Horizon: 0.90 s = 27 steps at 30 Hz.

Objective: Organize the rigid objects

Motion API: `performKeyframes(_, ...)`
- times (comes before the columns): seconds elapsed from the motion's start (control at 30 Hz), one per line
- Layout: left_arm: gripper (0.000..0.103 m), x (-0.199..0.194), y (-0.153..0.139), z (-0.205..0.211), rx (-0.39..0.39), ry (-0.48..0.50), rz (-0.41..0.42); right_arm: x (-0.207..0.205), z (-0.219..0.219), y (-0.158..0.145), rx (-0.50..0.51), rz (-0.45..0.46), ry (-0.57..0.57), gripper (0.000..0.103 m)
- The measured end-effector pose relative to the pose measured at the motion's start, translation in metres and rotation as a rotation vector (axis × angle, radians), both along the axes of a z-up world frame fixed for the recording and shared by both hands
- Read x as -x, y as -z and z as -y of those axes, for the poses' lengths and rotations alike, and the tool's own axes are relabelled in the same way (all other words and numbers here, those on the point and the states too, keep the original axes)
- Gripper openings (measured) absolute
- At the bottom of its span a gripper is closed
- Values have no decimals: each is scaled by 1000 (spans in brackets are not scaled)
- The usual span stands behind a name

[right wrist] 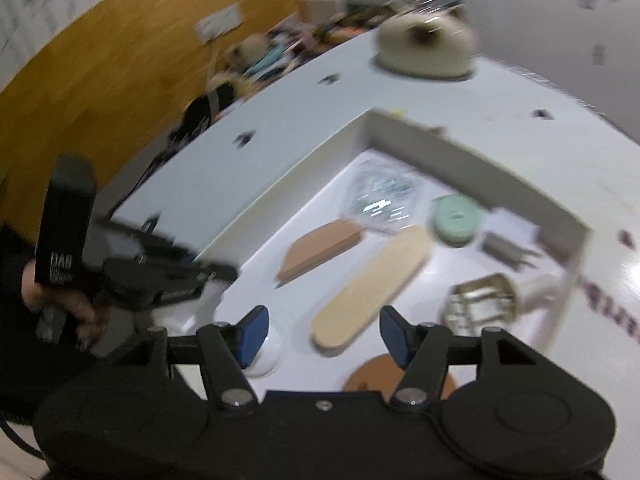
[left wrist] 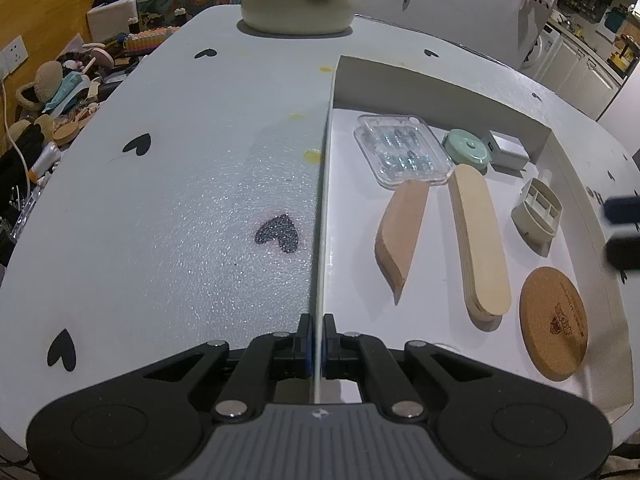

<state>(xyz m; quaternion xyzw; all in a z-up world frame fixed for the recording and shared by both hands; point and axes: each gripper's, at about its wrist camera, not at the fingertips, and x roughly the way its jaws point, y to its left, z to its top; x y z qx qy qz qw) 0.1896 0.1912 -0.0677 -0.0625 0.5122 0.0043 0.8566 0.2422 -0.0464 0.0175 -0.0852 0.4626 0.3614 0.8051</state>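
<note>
A shallow white box [left wrist: 440, 84] lies on the pale table. My left gripper [left wrist: 317, 320] is shut on the box's thin left wall [left wrist: 325, 200]. Inside the box lie a clear plastic case [left wrist: 402, 152], a green round tin [left wrist: 468, 150], a white charger [left wrist: 506, 152], a brown wedge [left wrist: 402, 236], an oval wooden board [left wrist: 478, 236], a grey compartment piece [left wrist: 538, 212] and a cork coaster [left wrist: 554, 324]. My right gripper [right wrist: 323, 320] hangs open above the board [right wrist: 372, 284] and coaster [right wrist: 372, 372], with nothing between its pads. That view is blurred.
A cat-shaped ceramic pot [left wrist: 298, 0] stands at the table's far edge. Clutter [left wrist: 60, 92] fills the floor to the left, below a wooden wall. A person's hand [right wrist: 60, 304] holds the left gripper. A small white round thing [right wrist: 264, 356] sits at the box's near corner.
</note>
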Motion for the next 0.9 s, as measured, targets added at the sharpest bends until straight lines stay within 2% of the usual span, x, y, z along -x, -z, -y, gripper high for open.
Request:
performKeyframes(0.17, 2, 2, 0, 1, -9, -5, 12, 4, 34, -10, -59, 75, 191, 72)
performKeyframes(0.33, 3, 7, 0, 4, -30, -3, 40, 16, 54, -5, -76, 172, 335, 86)
performKeyframes(0.57, 4, 13, 1, 7, -47, -19, 102, 40, 70, 13, -105, 298, 420, 96)
performKeyframes(0.7, 4, 20, -10, 8, -56, -26, 193, 48, 78, 24, -123, 352, 479, 98)
performKeyframes(0.8, 11, 28, -25, 12, -79, -14, 280, 57, 85, 28, -147, 406, 522, 99)
performKeyframes(0.9, 27, 39, -37, 20, -84, 0, 374, 69, 89, 30, -166, 472, 558, 99)
